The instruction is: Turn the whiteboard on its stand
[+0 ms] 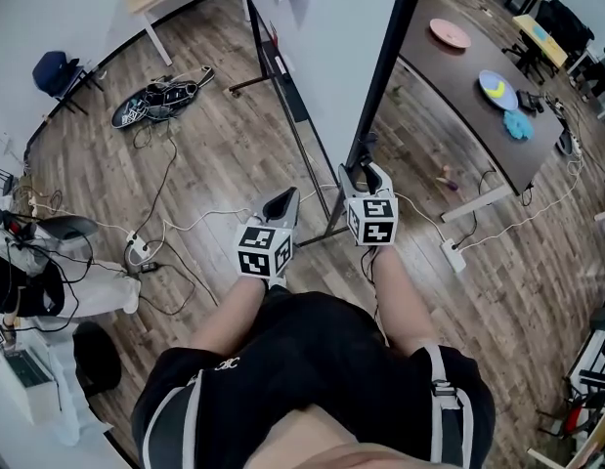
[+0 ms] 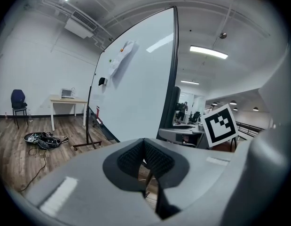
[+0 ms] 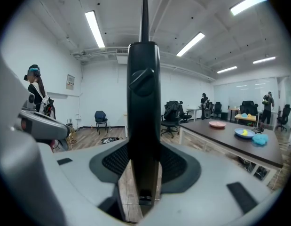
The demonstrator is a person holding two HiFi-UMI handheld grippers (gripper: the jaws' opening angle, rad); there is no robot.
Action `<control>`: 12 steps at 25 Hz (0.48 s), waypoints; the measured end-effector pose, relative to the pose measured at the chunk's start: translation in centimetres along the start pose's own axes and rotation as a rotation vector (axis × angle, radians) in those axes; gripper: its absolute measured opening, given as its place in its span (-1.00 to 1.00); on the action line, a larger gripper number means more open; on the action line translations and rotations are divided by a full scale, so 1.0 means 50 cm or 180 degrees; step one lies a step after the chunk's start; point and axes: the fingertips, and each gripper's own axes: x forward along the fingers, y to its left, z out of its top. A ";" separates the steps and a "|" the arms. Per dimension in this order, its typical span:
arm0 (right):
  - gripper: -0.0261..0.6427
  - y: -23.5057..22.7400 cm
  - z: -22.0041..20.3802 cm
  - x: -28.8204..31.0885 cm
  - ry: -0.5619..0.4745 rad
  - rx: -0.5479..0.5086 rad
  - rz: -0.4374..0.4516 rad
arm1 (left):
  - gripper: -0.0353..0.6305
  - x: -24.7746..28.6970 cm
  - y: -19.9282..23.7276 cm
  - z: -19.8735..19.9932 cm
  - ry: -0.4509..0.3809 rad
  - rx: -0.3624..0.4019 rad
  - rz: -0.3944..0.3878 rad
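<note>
The large whiteboard (image 1: 331,47) stands on its black wheeled stand (image 1: 282,96), its white face also filling the left gripper view (image 2: 136,79). My right gripper (image 1: 366,172) is shut on the board's black side frame (image 1: 385,66). In the right gripper view that frame (image 3: 144,102) runs upright between the two pads, which press on it from both sides. My left gripper (image 1: 280,203) hangs free to the left of the frame, jaws shut on nothing, pointing at the board (image 2: 144,157).
A long dark table (image 1: 458,81) with a pink plate (image 1: 450,33) and a blue plate (image 1: 497,88) stands right of the board. Cables and power strips (image 1: 136,247) lie on the wood floor, with a dark bag (image 1: 165,96) and a blue chair (image 1: 53,71) at left.
</note>
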 end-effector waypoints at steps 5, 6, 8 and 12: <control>-0.33 -0.018 -0.025 -0.059 0.0009 -0.0009 0.0036 | -0.87 -0.008 -0.045 -0.011 -0.0045 -0.0012 -0.0005; -0.33 -0.019 -0.026 -0.069 0.0008 -0.0008 0.0048 | -0.87 -0.011 -0.051 -0.011 -0.0054 -0.0013 0.0001; -0.33 -0.022 -0.030 -0.090 0.0018 0.0003 0.0079 | -0.87 -0.016 -0.069 -0.014 -0.0056 -0.0013 -0.0003; -0.33 -0.030 -0.042 -0.132 0.0058 0.0015 0.0142 | -0.87 -0.016 -0.109 -0.027 -0.0041 -0.0008 -0.0044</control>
